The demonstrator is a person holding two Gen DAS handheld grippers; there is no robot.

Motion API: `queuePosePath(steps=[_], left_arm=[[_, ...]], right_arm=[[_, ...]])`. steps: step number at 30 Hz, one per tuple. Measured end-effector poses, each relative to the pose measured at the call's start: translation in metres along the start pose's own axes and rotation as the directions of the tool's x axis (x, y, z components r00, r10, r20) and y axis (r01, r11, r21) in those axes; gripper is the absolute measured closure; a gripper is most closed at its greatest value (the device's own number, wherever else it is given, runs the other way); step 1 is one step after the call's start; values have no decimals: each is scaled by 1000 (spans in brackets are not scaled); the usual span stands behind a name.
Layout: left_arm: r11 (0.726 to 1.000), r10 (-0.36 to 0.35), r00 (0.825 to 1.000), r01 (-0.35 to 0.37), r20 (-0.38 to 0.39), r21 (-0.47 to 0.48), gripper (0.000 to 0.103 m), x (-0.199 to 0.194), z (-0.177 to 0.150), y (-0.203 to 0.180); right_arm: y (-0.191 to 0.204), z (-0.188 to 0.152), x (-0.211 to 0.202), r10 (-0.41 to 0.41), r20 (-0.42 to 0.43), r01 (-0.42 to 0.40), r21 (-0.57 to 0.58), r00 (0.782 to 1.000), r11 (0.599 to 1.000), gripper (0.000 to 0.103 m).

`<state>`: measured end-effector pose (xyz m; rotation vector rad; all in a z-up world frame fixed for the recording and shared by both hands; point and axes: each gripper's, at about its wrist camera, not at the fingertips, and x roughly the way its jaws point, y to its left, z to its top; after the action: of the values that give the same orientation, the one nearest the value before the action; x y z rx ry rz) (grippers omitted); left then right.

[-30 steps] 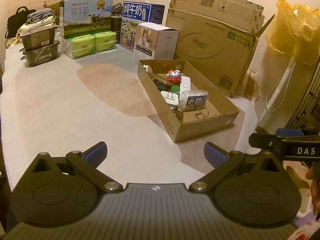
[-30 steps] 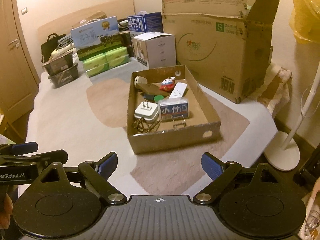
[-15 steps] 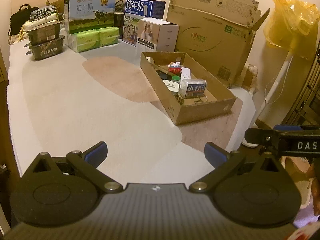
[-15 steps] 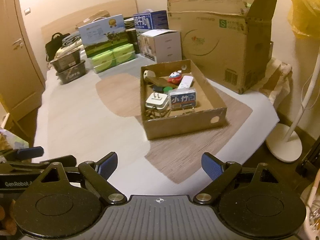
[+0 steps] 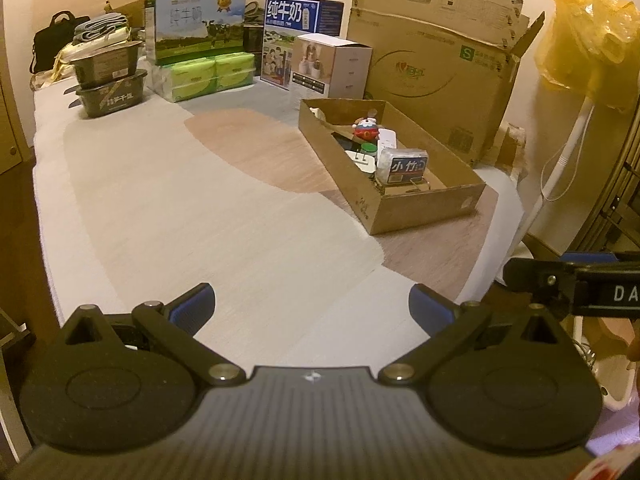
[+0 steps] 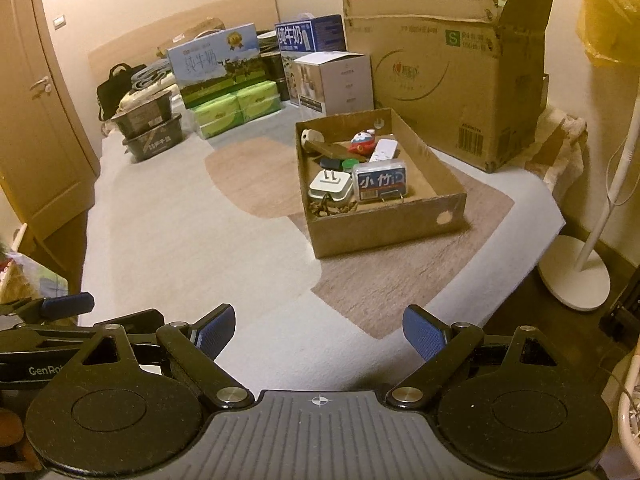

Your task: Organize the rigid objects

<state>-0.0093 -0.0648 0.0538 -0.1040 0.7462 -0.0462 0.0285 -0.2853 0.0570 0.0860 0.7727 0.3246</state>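
The tray (image 6: 384, 226) sits right of centre in my right view, holding a plug (image 6: 331, 188), a labelled case (image 6: 382, 181) and small toys: light, hard, probably slick, so I'd pinch their flat sides. Both my left gripper (image 5: 311, 303) and right gripper (image 6: 319, 327) hang released over bare bed (image 6: 192, 240); its edge drops away lower right.

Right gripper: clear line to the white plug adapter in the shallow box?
Probably yes. The right gripper is open, the white plug adapter lies uncovered near the cardboard tray's front wall, so approach from above, over that wall.
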Motion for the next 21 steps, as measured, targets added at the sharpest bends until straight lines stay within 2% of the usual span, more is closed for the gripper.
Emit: queuePosePath(steps=[21], left_arm=[[999,13,1000,-13,9,-35,0,-6,0,8]], right_arm=[[5,-6,-2,-16,7,16,-19,1000,1000,13]])
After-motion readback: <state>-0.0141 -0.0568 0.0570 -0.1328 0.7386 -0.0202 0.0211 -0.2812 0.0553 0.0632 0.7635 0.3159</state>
